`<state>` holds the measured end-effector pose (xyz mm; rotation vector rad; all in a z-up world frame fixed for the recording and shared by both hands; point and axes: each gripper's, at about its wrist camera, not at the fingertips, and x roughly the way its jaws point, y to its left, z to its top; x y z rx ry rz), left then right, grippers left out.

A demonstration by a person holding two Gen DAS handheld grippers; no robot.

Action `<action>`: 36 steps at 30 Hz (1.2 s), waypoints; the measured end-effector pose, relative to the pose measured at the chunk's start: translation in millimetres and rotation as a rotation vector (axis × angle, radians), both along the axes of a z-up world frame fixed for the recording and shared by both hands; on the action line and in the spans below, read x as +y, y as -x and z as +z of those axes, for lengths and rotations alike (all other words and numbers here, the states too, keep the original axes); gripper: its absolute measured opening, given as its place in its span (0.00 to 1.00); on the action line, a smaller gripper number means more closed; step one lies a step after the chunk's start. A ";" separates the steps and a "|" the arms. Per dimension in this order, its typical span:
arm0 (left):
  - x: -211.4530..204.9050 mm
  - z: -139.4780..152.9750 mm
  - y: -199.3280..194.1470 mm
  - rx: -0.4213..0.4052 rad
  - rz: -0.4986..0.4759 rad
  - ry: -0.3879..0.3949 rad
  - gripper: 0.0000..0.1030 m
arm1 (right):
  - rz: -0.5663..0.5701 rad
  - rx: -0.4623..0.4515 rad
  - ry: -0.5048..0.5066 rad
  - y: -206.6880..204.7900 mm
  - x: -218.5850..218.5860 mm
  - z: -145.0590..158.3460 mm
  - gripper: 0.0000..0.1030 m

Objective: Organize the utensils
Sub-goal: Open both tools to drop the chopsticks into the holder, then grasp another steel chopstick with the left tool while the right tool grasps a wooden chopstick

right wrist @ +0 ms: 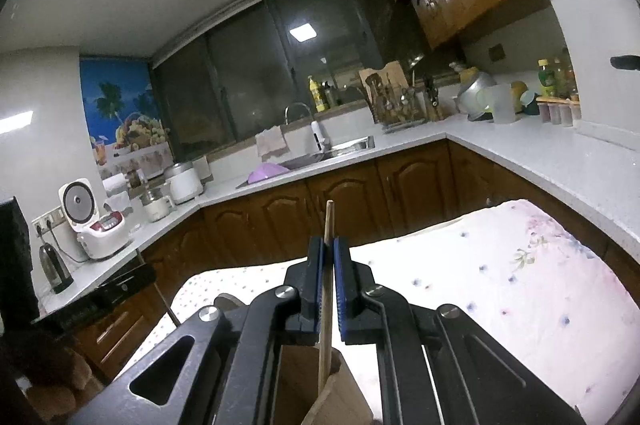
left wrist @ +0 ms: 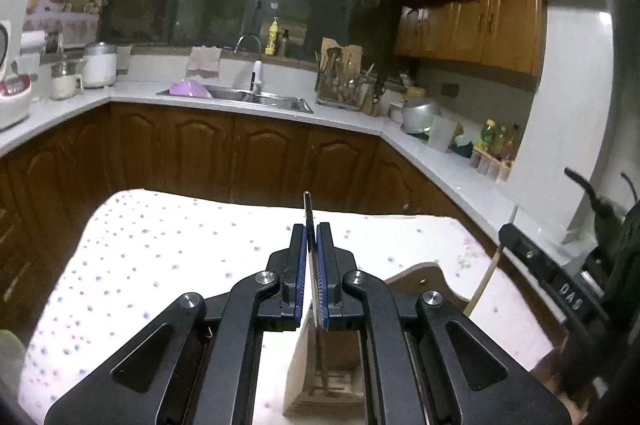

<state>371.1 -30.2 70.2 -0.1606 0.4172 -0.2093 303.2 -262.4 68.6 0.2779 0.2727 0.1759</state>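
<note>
My left gripper [left wrist: 311, 231] is shut on a thin metal utensil handle [left wrist: 309, 221] that stands upright, its lower end down inside a wooden utensil holder [left wrist: 320, 381] on the dotted tablecloth. My right gripper [right wrist: 327, 245] is shut on a wooden chopstick [right wrist: 329, 221], also upright, with its lower end in the wooden holder [right wrist: 340, 397]. The right gripper [left wrist: 560, 285] and its chopstick [left wrist: 486, 277] show at the right edge of the left wrist view. What lies inside the holder is mostly hidden by the gripper bodies.
The table carries a white dotted cloth [left wrist: 160, 257]. Behind it runs a U-shaped counter with a sink [left wrist: 256, 97], a utensil rack [left wrist: 340, 81], a rice cooker [right wrist: 96, 225], pots and bottles [left wrist: 496, 141]. Brown cabinets stand below and above.
</note>
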 end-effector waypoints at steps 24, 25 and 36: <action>32.1 7.0 58.2 0.064 0.014 0.023 0.59 | 0.039 0.081 -0.054 46.8 -23.6 7.6 0.81; 35.6 5.1 66.3 0.073 0.017 0.028 0.62 | 0.042 0.082 -0.051 50.9 -23.9 8.2 0.87; 31.9 -27.7 130.8 0.188 -0.039 0.003 0.66 | 0.038 0.170 0.058 126.3 -23.9 -10.0 0.90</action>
